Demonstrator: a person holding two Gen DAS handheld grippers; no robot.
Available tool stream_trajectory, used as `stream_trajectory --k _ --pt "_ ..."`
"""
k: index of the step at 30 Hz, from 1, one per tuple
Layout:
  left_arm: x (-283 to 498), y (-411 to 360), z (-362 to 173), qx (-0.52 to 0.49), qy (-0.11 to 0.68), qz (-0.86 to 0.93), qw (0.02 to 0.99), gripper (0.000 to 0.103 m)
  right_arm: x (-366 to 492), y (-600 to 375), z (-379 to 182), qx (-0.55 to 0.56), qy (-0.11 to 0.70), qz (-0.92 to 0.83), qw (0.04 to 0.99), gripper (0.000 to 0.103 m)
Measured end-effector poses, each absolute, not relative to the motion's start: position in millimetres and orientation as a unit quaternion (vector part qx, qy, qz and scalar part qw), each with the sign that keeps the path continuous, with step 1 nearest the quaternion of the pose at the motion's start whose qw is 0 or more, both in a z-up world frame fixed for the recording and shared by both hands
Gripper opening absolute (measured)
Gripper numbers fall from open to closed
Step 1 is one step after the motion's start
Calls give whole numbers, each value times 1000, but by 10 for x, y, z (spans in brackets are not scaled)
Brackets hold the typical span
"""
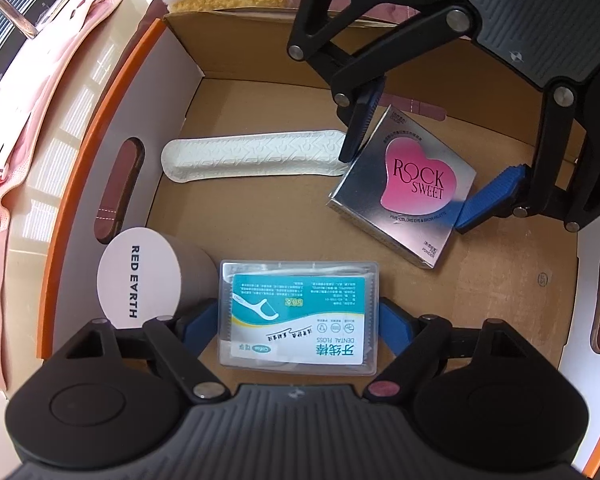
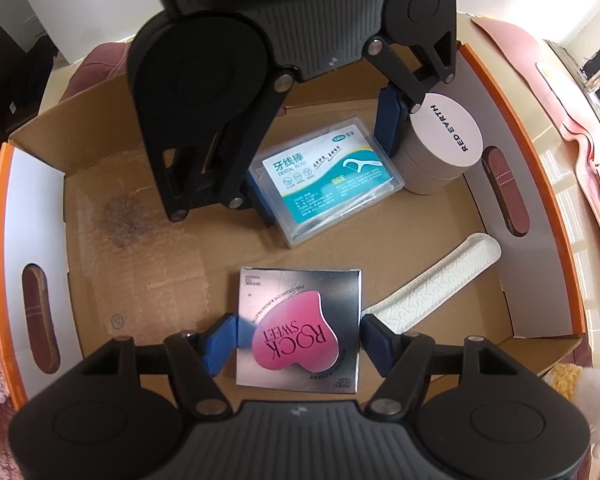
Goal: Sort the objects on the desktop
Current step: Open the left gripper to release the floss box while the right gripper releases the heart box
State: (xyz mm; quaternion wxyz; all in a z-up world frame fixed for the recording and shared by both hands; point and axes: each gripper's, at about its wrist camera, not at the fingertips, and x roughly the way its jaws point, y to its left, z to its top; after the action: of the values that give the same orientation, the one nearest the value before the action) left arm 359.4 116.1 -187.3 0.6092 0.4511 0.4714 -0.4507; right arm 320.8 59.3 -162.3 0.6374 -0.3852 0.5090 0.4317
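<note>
1. Left wrist view looks down into an open cardboard box [image 1: 260,216] with white outer walls, an orange rim and oval handle slots
2. On its brown floor lie four things: a clear dental floss case [image 1: 300,320], a silver palette box [image 1: 404,192] with a pink heart reading ROCK SWEET, a round RED EARTH tub [image 1: 140,280] and a long white embossed pack [image 1: 252,158]
3. Left gripper [image 1: 298,326] points steeply down and straddles the floss case; its blue pads stand just beside the case's two short sides, and I cannot tell whether they press on it
4. Floss case lies flat, label up, just beside the tub, which stands upright near the left wall
5. Right wrist view shows the right gripper [image 2: 298,338] astride the palette box [image 2: 298,330], blue pads at its two opposite edges; real contact cannot be made out
6. Palette box lies flat, heart face up
7. White pack [image 2: 436,280] lies flat, its long axis running from the palette box towards the slotted wall
</note>
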Motion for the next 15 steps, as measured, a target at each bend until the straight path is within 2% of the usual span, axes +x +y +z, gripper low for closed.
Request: stream_trajectory --k 3,5,15 --pt "3590 1164 -1858 449 473 -450 610 86 3206 577 -1610 -386 506 433 638 68" --pt "3595 1164 -1850 447 476 -449 609 87 3206 566 -1601 -387 504 433 639 75" --pt "3562 1148 -1762 443 479 -448 611 90 3208 525 -1482 -378 495 435 650 77"
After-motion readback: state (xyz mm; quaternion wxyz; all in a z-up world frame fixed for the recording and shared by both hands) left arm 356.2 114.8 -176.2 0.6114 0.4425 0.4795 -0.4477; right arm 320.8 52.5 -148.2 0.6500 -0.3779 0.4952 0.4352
